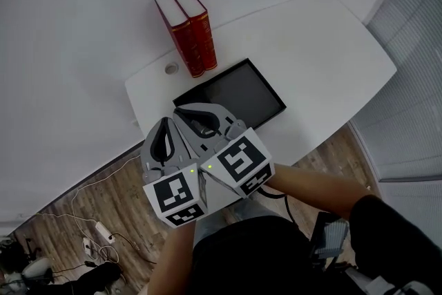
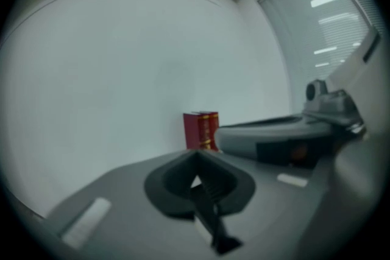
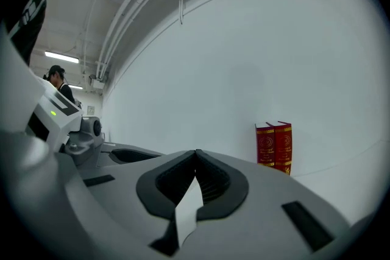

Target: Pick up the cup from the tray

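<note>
No cup shows in any view. The black tray [image 1: 242,88] lies on the white table [image 1: 324,52], and the part of it I can see is bare; its near left corner is hidden behind the grippers. My left gripper [image 1: 166,122] [image 2: 196,153] and right gripper [image 1: 185,110] [image 3: 196,152] are held side by side above the table's near edge, short of the tray. The jaws of both are shut with nothing between them. Each gripper view catches the other gripper's body at its side.
Two red books [image 1: 188,30] [image 2: 201,130] [image 3: 275,146] stand upright at the table's far edge by the white wall. A small round hole [image 1: 171,69] sits beside them. Wooden floor with cables [image 1: 90,224] lies at the left; window blinds [image 1: 414,79] at the right.
</note>
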`<state>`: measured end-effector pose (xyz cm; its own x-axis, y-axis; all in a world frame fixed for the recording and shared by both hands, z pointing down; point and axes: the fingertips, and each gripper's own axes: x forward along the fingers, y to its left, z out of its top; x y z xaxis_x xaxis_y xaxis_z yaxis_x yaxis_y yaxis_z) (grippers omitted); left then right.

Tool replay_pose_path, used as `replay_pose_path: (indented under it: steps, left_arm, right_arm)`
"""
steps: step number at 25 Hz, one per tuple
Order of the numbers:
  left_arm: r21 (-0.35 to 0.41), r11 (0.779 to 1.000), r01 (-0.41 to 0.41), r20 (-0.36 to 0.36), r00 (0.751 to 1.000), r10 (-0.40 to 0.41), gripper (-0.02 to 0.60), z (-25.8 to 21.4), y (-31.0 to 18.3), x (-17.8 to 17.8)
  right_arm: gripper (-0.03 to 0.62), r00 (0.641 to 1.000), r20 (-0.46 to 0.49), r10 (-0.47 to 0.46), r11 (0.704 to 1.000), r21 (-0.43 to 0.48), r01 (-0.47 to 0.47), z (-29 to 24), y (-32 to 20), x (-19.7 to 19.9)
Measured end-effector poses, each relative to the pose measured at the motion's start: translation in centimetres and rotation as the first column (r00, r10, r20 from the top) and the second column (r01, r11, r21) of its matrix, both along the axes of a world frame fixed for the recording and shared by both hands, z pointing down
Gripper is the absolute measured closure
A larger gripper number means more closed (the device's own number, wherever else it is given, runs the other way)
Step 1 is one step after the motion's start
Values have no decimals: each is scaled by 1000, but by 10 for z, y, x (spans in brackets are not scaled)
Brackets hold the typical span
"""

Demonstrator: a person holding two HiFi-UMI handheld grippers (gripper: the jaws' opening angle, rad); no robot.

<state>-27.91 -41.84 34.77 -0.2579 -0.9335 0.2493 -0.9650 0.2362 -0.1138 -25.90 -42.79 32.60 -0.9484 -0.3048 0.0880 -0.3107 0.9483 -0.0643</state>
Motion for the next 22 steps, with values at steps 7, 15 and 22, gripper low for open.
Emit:
replay_pose_path:
  steps: [7,15,22]
  left_arm:
    - [-25,1000,-2,12,1000,2,580,8,-1,-9]
    - [-30,1000,7,24,1000,-6,580,13,2,-19]
    - [-52,999,8,36,999,-6,580,20,6,-19]
  right_arm:
    - [586,963,54,-262,964,-26,264,15,-4,12]
    - [324,912,-132,-388,920,-119,374,111,-6,63]
    - [238,828,-234,-510,859,-179,479,165,9,58]
